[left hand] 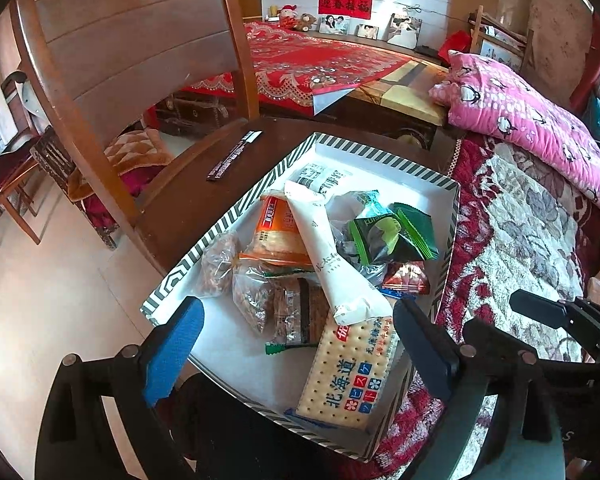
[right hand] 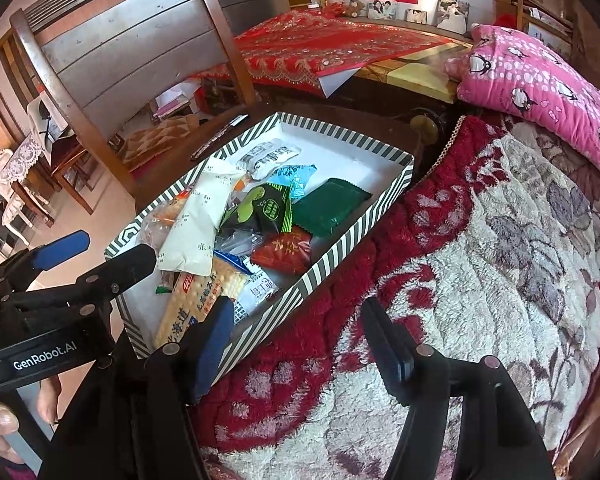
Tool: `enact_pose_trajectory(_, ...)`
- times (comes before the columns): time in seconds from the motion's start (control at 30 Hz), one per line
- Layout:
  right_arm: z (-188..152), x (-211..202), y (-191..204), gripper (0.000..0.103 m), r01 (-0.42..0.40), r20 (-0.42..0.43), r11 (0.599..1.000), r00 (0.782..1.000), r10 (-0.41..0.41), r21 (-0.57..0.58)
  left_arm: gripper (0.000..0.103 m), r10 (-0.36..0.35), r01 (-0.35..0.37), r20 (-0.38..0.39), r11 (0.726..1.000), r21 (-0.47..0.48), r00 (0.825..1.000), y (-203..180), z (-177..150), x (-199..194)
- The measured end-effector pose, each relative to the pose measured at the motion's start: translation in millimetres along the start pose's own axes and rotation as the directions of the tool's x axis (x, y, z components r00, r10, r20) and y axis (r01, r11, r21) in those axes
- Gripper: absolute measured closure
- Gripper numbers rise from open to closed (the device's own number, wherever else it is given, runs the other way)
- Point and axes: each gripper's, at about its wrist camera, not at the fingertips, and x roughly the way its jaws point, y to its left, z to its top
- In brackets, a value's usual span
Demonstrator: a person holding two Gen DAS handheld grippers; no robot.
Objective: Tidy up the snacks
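Observation:
A striped cardboard box (left hand: 236, 208) sits on a dark wooden chair seat and holds several snack packets. Among them are a cracker packet (left hand: 348, 376), a long white packet (left hand: 328, 252), a green packet (left hand: 392, 236) and a red one (right hand: 284, 252). My left gripper (left hand: 300, 344) is open above the box's near end, with the cracker packet lying below its jaws, untouched. My right gripper (right hand: 300, 348) is open over the blanket beside the box's near corner (right hand: 236, 344), nothing between its fingers. A thin dark snack stick (left hand: 232, 156) lies on the seat outside the box.
The chair's backrest (left hand: 132, 40) rises behind and left of the box. A red-and-white floral blanket (right hand: 480, 260) covers the surface to the right, with a pink pillow (left hand: 532, 120) at its far end. A red-clothed table (left hand: 312, 56) stands behind. A person's hand (right hand: 0, 420) holds the left gripper's handle.

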Motion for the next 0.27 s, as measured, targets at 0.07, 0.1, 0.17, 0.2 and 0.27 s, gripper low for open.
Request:
enact_pose_trajectory(0.07, 0.0, 0.8, -0.1, 0.033, -0.001, -0.004, 1.000, 1.000, 0.001, 0.000, 0.008, 0.003, -0.003, 0.004, 1.000, -0.001, 1.000, -0.4, -0.6, -0.4)
enact_pose_trajectory(0.1, 0.1, 0.8, -0.2, 0.033, -0.002, -0.005, 1.000, 1.000, 0.002, 0.000, 0.008, 0.005, -0.005, 0.007, 1.000, 0.003, 1.000, -0.8, -0.7, -0.4)
enact_pose_trajectory(0.17, 0.0, 1.0, 0.2, 0.033, 0.001, -0.003, 1.000, 1.000, -0.001, -0.003, 0.008, 0.012, -0.013, 0.019, 1.000, 0.011, 1.000, -1.7, -1.0, -1.5)
enact_pose_trajectory(0.2, 0.0, 1.1, 0.3, 0.033, 0.001, -0.004, 1.000, 1.000, -0.001, -0.004, 0.008, 0.013, -0.013, 0.021, 1.000, 0.013, 1.000, -1.3, -1.0, -1.5)
enact_pose_trajectory(0.27, 0.0, 0.6, 0.2, 0.033, 0.000, -0.001, 1.000, 1.000, 0.000, -0.001, 0.008, 0.007, -0.007, 0.020, 1.000, 0.012, 1.000, -1.2, -0.2, -1.9)
